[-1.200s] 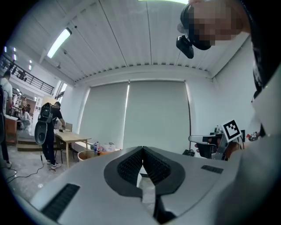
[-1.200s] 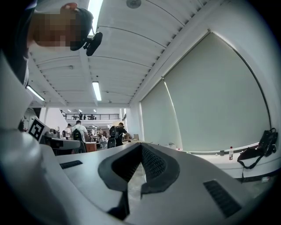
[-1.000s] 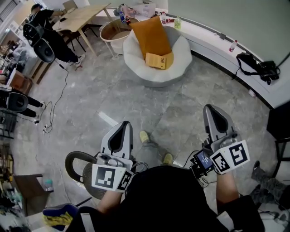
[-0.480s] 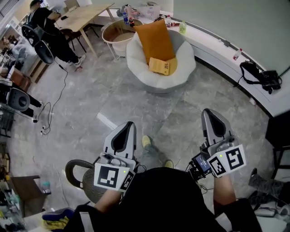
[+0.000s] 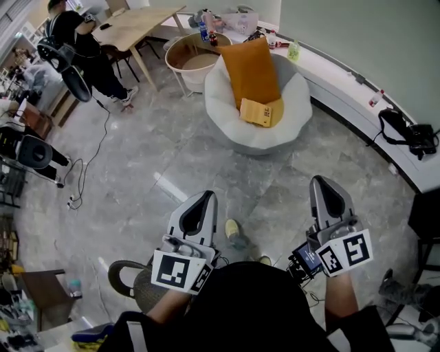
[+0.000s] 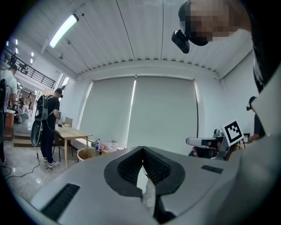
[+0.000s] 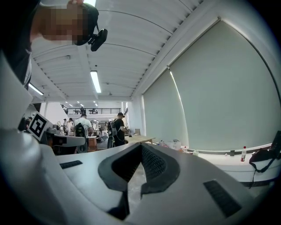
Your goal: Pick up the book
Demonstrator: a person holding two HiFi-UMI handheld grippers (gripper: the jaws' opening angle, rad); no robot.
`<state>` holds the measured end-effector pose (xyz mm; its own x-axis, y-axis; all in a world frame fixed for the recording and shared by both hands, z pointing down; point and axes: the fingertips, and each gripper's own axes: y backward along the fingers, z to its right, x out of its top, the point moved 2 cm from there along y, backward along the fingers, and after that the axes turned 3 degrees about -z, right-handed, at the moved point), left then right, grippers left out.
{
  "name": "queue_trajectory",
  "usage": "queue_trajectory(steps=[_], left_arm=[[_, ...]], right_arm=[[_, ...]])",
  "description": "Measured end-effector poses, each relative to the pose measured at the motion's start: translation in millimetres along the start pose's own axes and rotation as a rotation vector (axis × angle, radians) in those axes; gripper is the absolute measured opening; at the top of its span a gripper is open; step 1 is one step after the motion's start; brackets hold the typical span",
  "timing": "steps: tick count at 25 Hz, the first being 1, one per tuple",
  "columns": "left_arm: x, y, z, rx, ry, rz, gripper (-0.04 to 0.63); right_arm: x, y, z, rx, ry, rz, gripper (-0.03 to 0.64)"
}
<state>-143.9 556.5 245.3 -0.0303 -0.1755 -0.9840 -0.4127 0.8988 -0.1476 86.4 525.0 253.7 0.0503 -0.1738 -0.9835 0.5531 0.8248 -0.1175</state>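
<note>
Floor [image 5: 172, 151] ahead has shrunk, the book [image 5: 256, 112] on the chair [image 5: 218, 110] nearer but unreached; left tongs [image 5: 205, 197] and right tongs [image 5: 322, 181] closed, empty.

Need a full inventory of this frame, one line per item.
book: 1, yellow, on the chair seat
cushion: 1, orange, propped in the chair
chair: 1, white, round, ahead centre
tub: 1, tan, left of the chair
table: 1, wood, far left
bystander: 1, dark clothes, at the table
bag: 1, black, on the ledge, right
shoes: 2, yellow-green, floor between grippers
left gripper: 1, grey, shut, empty
right gripper: 1, grey, shut, empty
</note>
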Motion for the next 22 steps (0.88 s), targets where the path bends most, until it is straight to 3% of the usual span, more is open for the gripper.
queue_trajectory(steps=[22], left_arm=[[23.4,-60.8,-104.7,-0.056,-0.005,0.028,0.009]], right_arm=[[21.5,-119.5,-17.8,-0.036,0.019,-0.002,0.011]])
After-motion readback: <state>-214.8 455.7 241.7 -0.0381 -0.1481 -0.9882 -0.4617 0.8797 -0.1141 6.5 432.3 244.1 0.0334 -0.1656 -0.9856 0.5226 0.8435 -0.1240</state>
